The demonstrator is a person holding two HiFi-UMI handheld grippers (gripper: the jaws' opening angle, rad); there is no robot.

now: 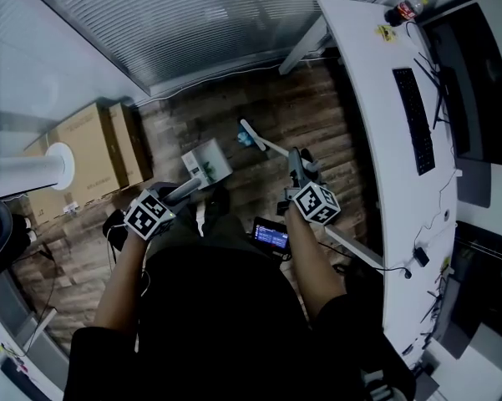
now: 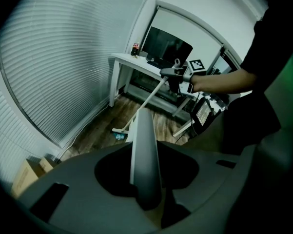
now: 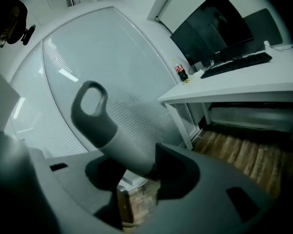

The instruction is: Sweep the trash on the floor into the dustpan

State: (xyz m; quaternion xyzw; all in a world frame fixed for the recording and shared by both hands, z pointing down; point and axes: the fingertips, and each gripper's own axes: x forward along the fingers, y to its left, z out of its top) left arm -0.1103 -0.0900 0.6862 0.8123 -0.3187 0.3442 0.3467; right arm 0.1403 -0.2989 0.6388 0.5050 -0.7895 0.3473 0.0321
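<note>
Trash (image 1: 245, 140) by broom head (image 1: 252, 129): too small to identify. Left gripper view: dustpan handle (image 2: 144, 155) near end lost in shadow between jaws. Right gripper view: broom handle (image 3: 109, 133) shaft hidden behind jaws. Bottle (image 1: 403, 10) label unreadable.

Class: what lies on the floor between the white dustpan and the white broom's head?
Small blue trash beside the white broom head, otherwise bare wooden floor to the white dustpan; head view shows it.
</note>
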